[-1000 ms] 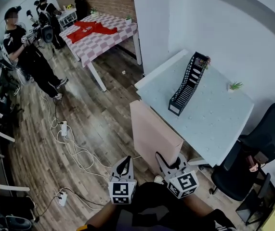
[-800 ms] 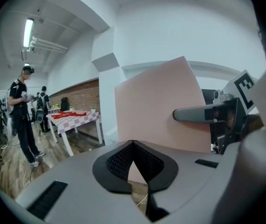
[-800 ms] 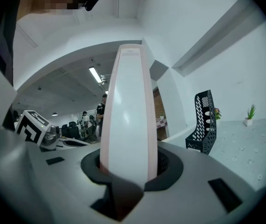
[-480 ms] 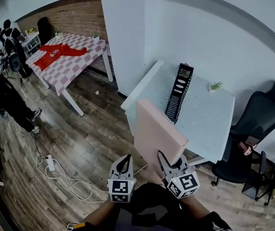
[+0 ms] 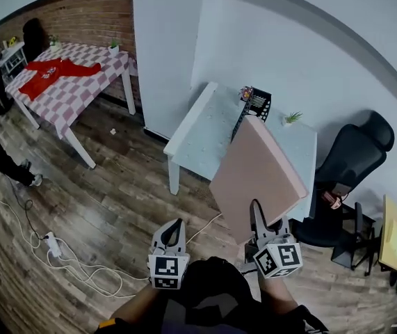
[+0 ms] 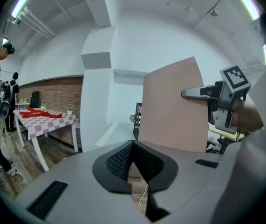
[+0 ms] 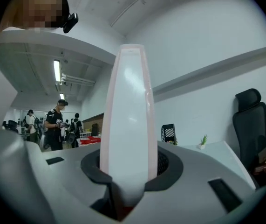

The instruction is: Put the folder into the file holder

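My right gripper (image 5: 258,218) is shut on the lower edge of a large pink folder (image 5: 264,172), which stands tilted in the air in front of the white table (image 5: 198,134). In the right gripper view the folder (image 7: 128,125) rises edge-on from between the jaws. The black file holder (image 5: 255,103) stands on the table's far side, mostly hidden behind the folder. My left gripper (image 5: 173,232) hangs lower left with its jaws together and nothing in them. The left gripper view shows the folder (image 6: 174,108), the file holder (image 6: 136,120) behind it and the right gripper (image 6: 195,94).
A small potted plant (image 5: 292,118) sits at the table's back edge. A black office chair (image 5: 354,152) stands right of the table. A checkered table (image 5: 66,82) with a red garment is at far left. Cables and a power strip (image 5: 52,245) lie on the wooden floor.
The view has swung toward the white table. The folder has moved up and to the right in my right gripper and now covers most of the file holder. The left gripper keeps its place.
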`<state>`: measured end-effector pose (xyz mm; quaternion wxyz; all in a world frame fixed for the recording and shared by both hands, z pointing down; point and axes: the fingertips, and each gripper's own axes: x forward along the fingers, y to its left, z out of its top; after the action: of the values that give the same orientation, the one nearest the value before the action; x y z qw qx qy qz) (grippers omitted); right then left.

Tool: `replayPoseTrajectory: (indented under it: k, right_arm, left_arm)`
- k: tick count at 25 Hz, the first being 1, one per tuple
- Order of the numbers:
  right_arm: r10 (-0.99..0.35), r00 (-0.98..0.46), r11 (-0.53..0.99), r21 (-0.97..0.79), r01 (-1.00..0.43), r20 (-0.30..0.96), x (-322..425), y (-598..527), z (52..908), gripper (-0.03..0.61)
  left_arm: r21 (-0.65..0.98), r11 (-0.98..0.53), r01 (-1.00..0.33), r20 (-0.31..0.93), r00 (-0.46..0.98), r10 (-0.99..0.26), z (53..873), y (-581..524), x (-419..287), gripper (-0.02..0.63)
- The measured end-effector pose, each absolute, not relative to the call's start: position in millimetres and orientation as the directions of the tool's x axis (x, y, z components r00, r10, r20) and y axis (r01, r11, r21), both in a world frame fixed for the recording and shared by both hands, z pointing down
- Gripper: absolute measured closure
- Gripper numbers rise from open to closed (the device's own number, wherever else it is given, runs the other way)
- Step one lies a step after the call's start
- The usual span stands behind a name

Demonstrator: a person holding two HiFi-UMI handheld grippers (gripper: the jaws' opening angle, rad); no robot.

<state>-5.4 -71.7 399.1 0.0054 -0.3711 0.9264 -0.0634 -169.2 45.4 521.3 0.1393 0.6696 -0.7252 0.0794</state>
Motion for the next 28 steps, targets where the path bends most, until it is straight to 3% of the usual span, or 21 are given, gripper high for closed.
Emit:
replayPoseTrajectory:
  k: [13, 28]
  right_arm:
    - [-0.845, -0.533, 0.535, -0.068, -0.842, -0.046, 3.2, -133.2, 362.7, 0.440]
    - [-0.896, -0.438, 0.442, -0.050, -0.896, -0.077, -20.9, -256.6, 370.6, 0.440]
  left_arm:
    - [0.066, 0.133, -0.989, 0.314, -0.105, -0.943, 518.1, 32.8, -238.8, 0.607]
    - [0.002, 0.079, -0.997, 0.339, -0.073, -0.938, 507.8, -84.1, -260.4, 0.607]
